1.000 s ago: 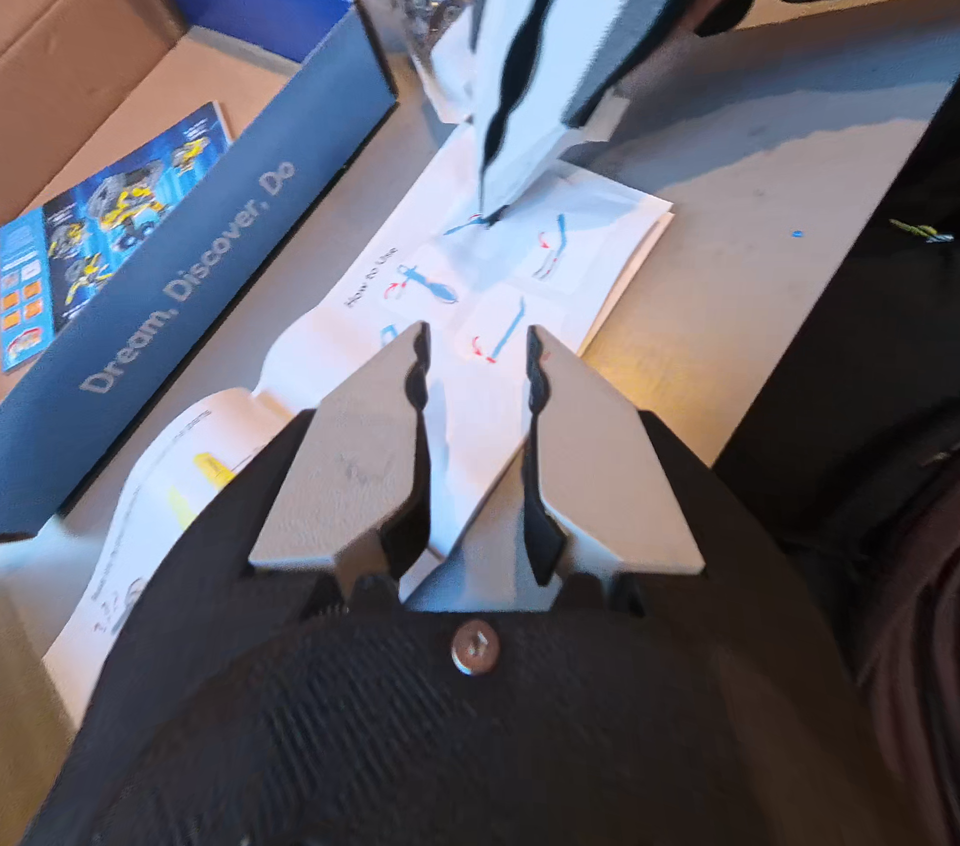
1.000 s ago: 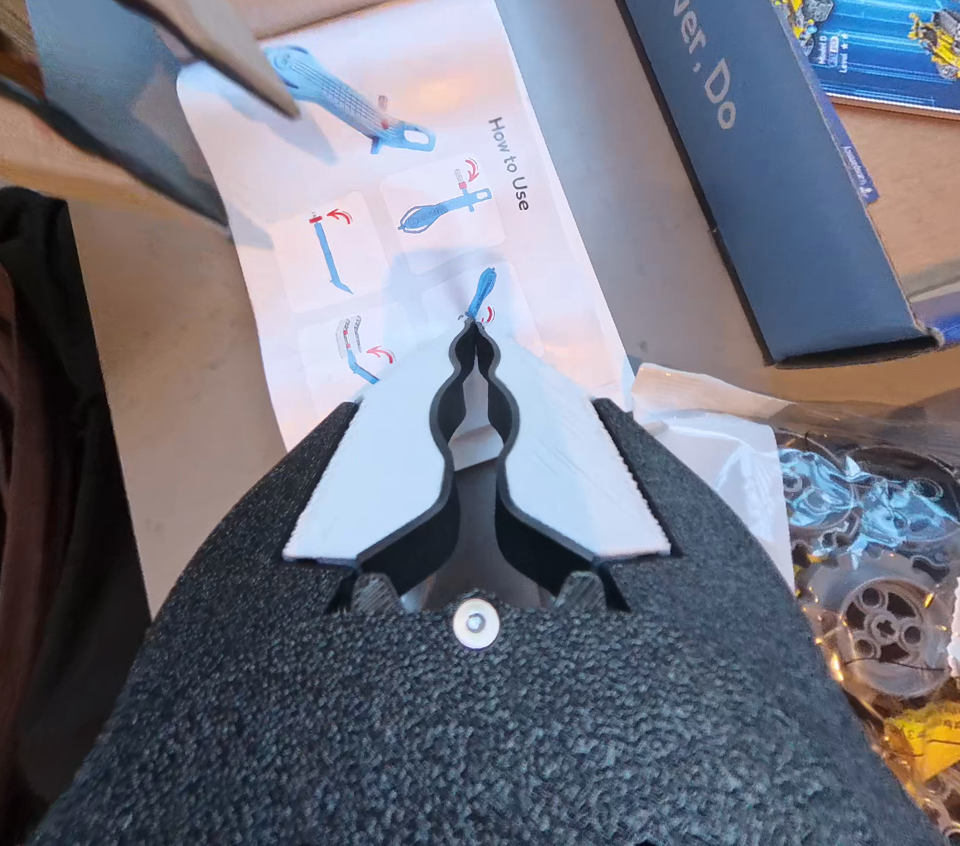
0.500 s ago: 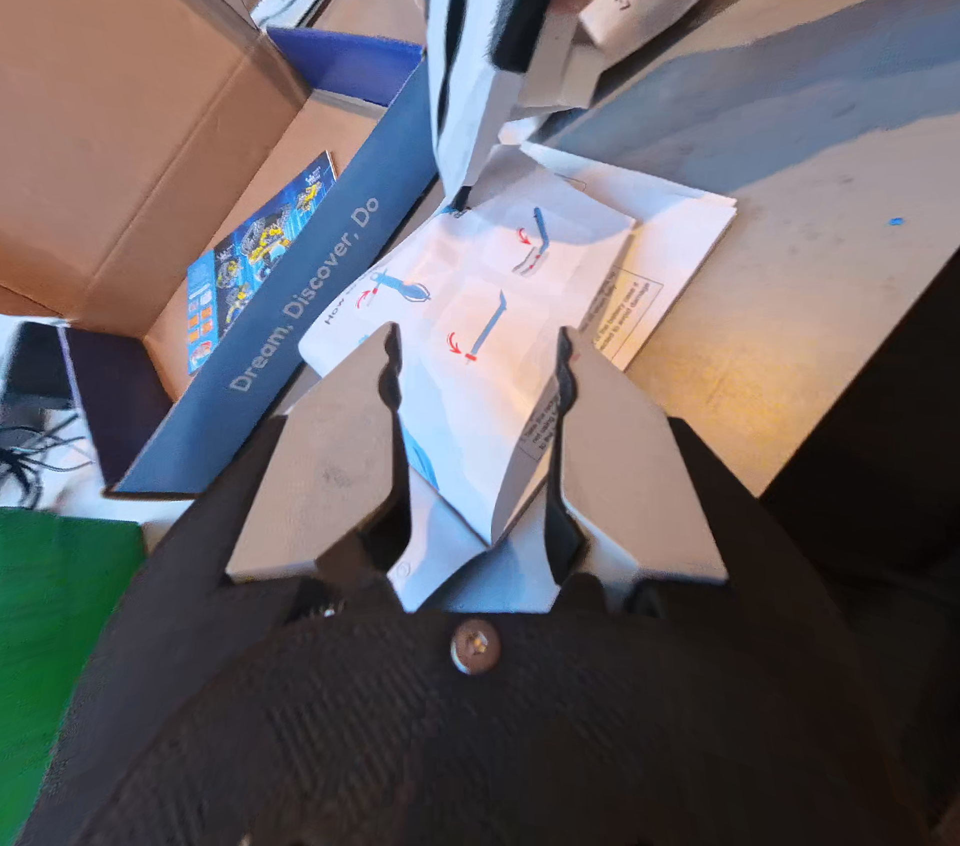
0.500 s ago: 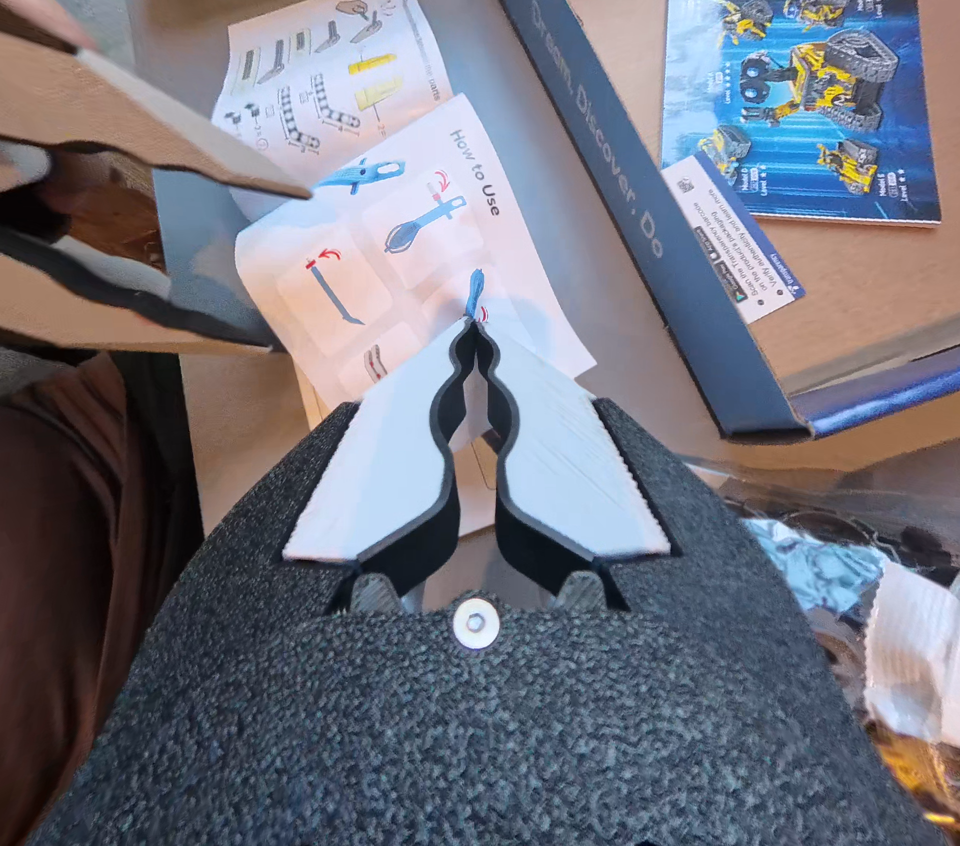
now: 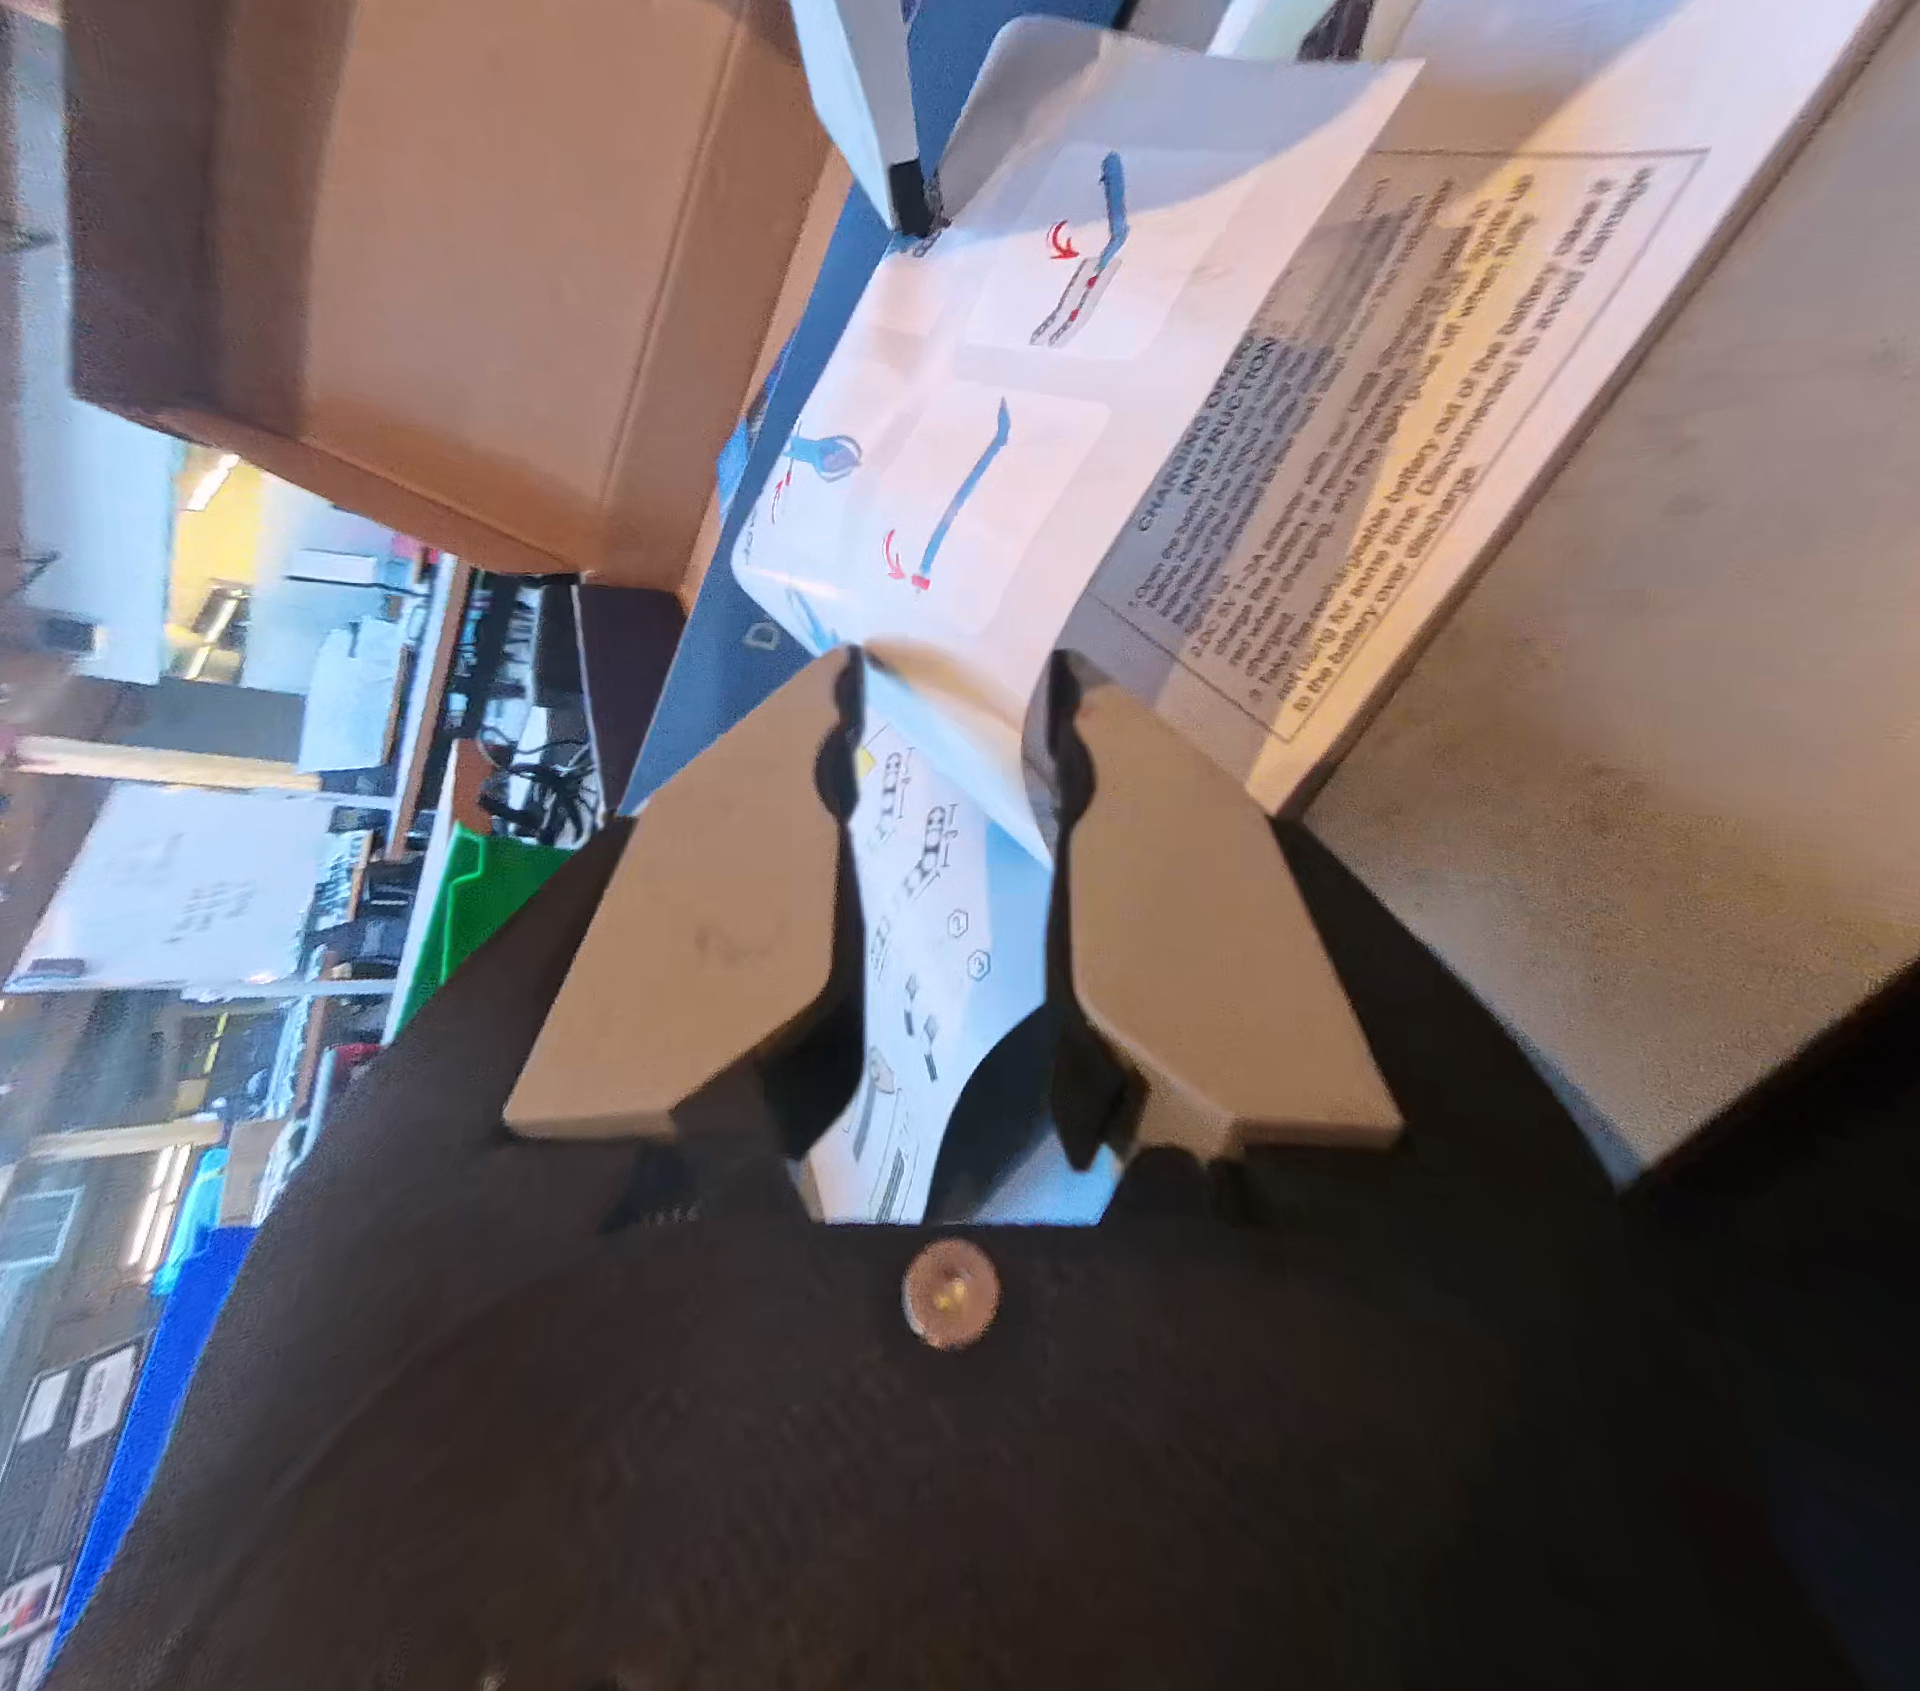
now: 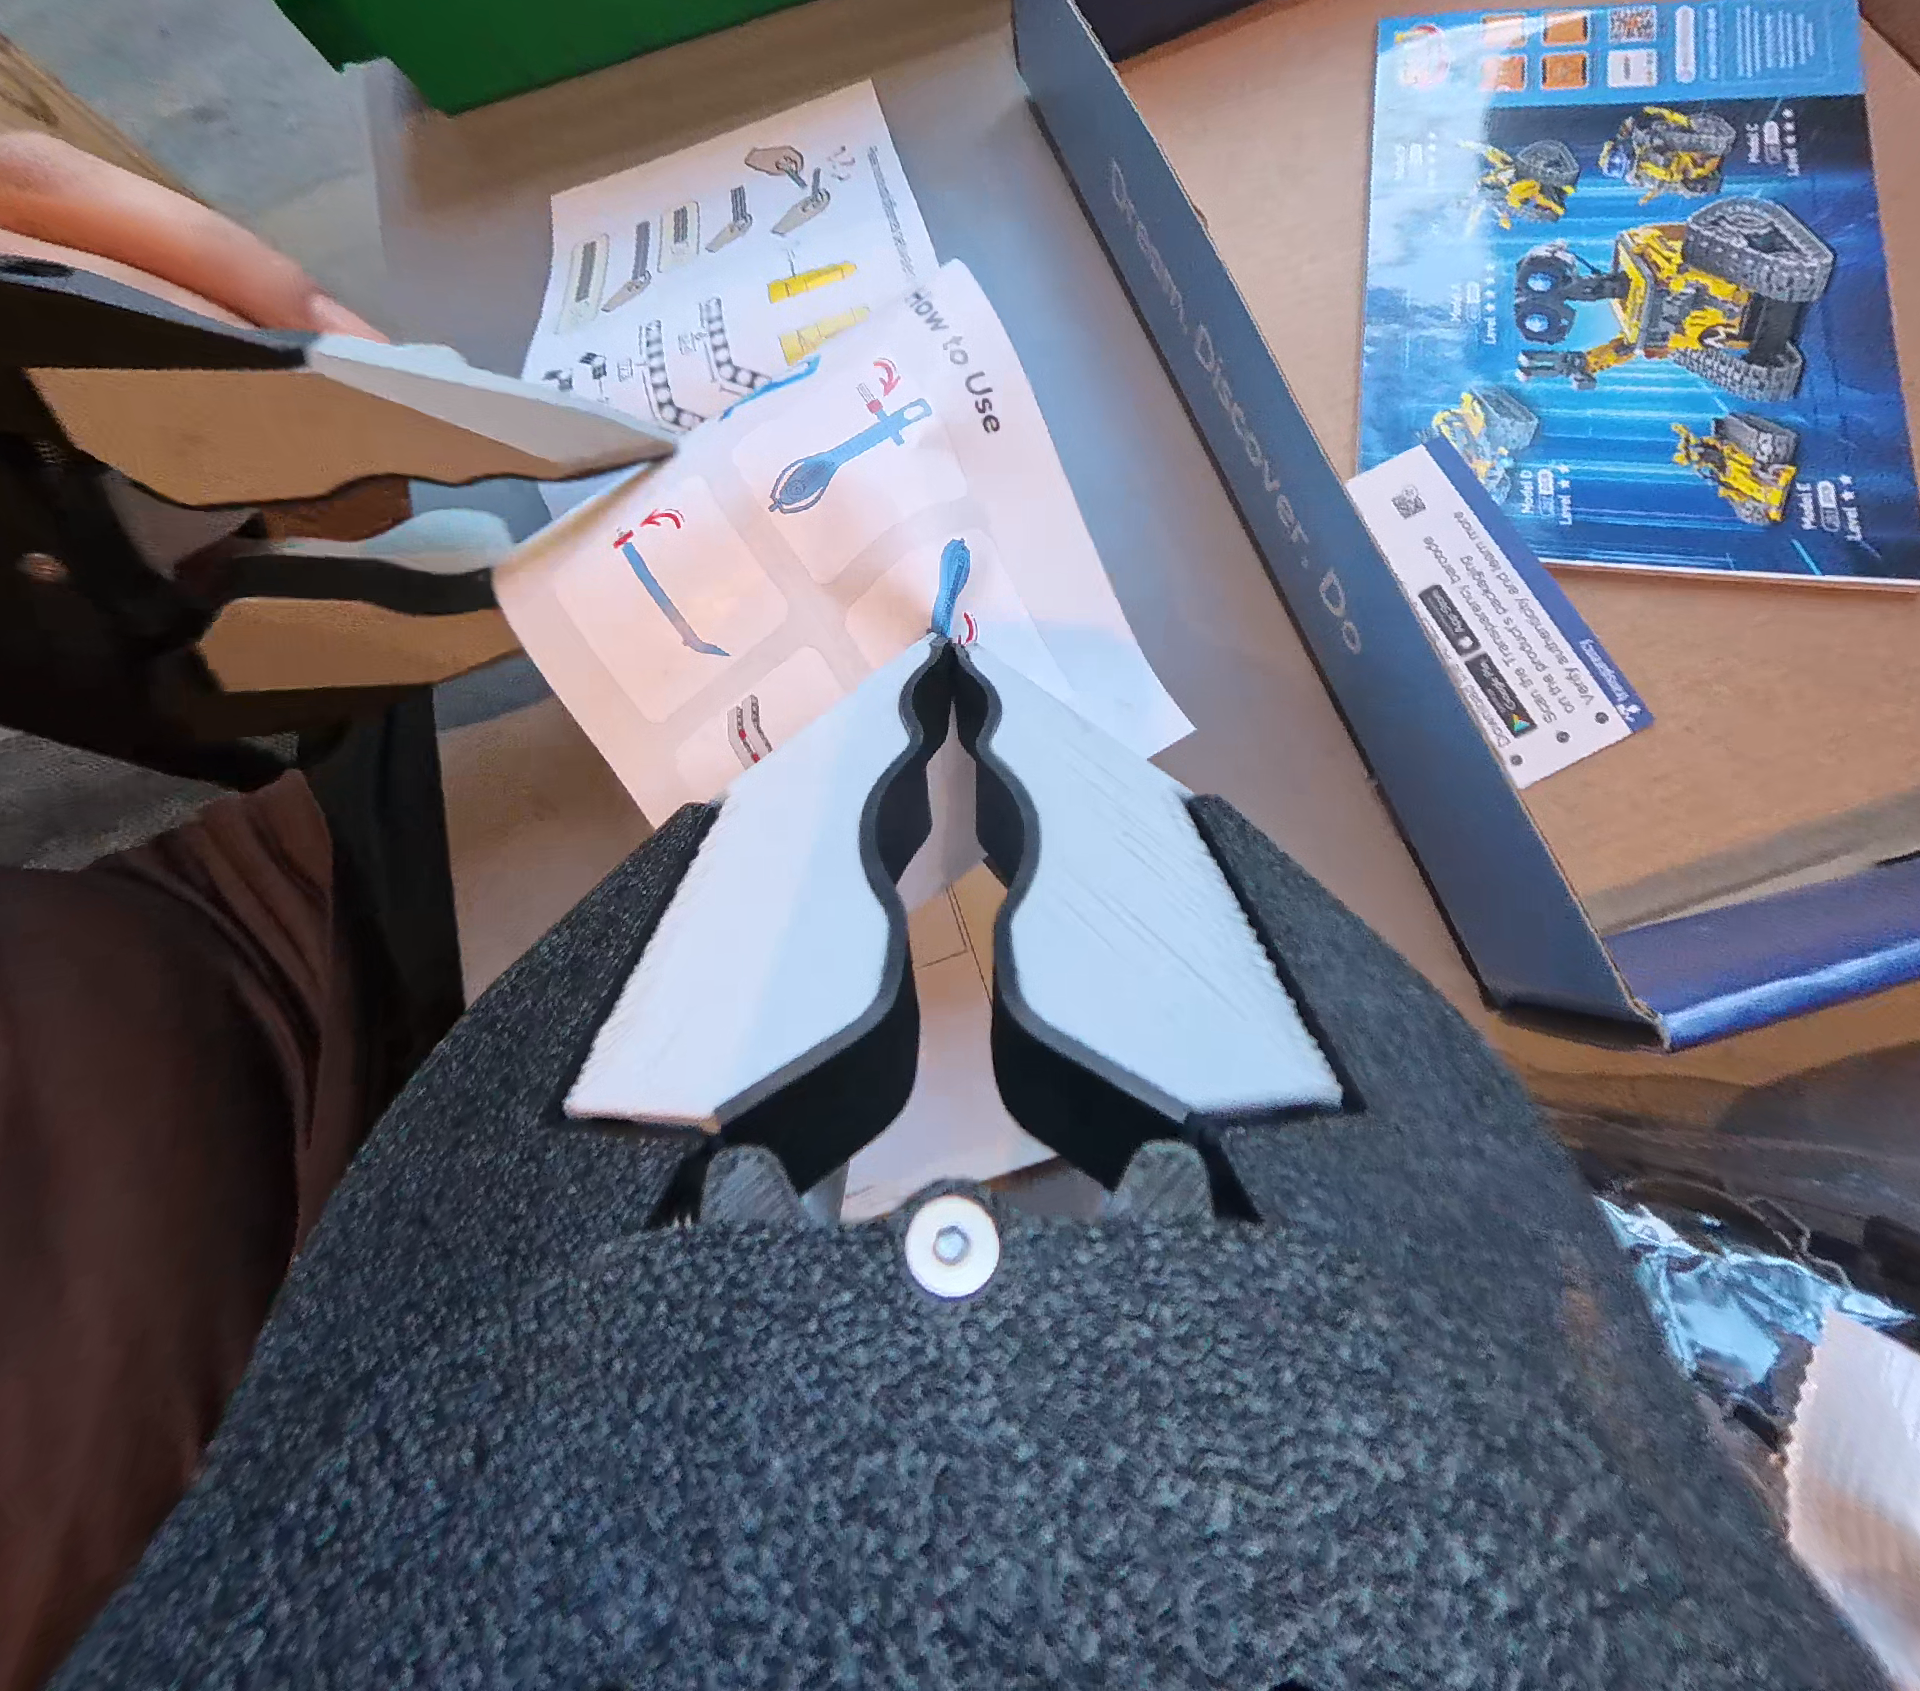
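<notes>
My right gripper (image 6: 948,654) pinches the instruction sheet (image 6: 790,540), now lifted off the table beside the blue box (image 6: 1226,436). My left gripper (image 5: 951,685), fingers spread, has come around the sheet's raised edge.

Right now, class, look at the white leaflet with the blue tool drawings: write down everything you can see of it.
The leaflet is thin white paper printed with blue tool sketches, red arrows and pale rounded panels. It is lifted and bent, not flat. The right gripper is shut on its near edge; the left gripper is open, its fingers either side of the opposite edge. It lies over another printed sheet on the table, beside a blue box.
</notes>
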A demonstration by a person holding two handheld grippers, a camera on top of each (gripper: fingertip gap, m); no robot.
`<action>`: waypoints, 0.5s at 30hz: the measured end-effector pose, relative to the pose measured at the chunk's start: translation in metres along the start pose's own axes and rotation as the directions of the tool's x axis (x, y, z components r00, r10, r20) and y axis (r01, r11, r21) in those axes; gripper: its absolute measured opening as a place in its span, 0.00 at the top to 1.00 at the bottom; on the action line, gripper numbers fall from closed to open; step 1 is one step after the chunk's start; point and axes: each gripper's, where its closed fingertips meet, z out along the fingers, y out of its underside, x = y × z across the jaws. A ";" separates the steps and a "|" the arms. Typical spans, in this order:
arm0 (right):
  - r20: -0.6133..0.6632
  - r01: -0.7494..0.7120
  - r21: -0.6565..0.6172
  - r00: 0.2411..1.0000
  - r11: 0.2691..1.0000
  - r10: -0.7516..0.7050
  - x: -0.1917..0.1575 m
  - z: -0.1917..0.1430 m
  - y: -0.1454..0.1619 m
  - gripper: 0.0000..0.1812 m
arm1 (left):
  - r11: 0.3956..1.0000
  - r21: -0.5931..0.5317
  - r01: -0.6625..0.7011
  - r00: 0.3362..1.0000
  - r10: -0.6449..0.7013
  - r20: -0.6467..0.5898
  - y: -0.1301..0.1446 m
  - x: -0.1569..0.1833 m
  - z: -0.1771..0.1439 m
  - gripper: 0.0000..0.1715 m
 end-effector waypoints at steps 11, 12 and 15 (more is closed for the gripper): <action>-0.074 -0.074 0.436 0.990 0.897 0.118 0.029 -0.088 -0.050 0.89 | 0.823 -0.039 0.567 0.817 -0.567 -0.102 0.054 -0.029 -0.005 1.00; -0.037 -0.099 0.458 0.991 0.883 0.130 0.027 -0.089 -0.050 0.90 | 0.796 -0.055 0.603 0.788 -0.605 -0.112 0.062 -0.030 -0.006 0.97; 0.012 -0.106 0.368 0.994 0.924 0.110 0.012 -0.061 -0.035 0.88 | 0.751 -0.108 0.652 0.749 -0.659 -0.064 0.087 -0.038 -0.007 0.97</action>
